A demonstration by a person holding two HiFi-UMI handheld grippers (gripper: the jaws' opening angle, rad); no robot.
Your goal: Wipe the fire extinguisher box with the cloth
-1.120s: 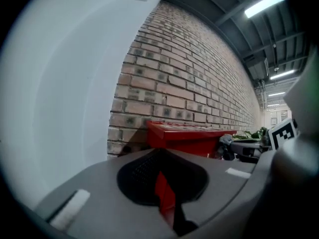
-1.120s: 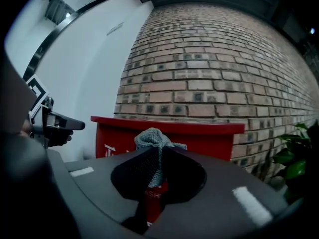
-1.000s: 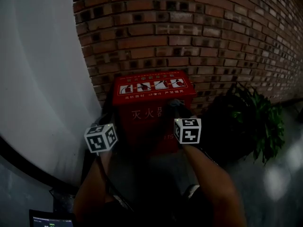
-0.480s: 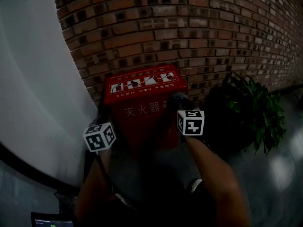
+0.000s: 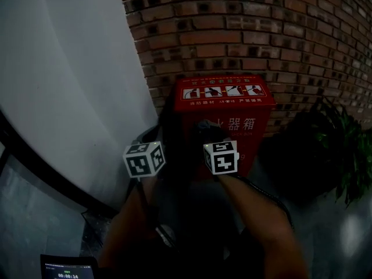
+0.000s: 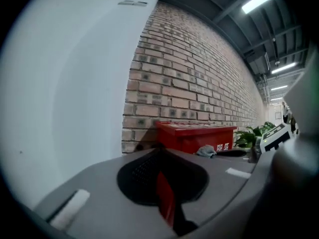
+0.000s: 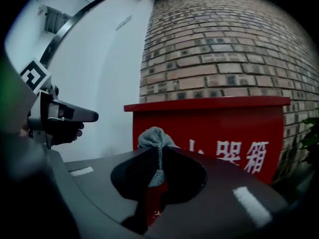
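The box [image 5: 228,100] is set against the brick wall [image 5: 244,34], with the cloth [image 7: 155,139] pinched in the right gripper [image 7: 157,159] close before its front. The left gripper [image 6: 160,153] is clenched on nothing; most of the wiping is judged yet to be done.

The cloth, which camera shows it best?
The right gripper view: the grey cloth sits close up, pinched by the right gripper, before the red box. The left gripper view shows it small and distant; the head view is too dark.
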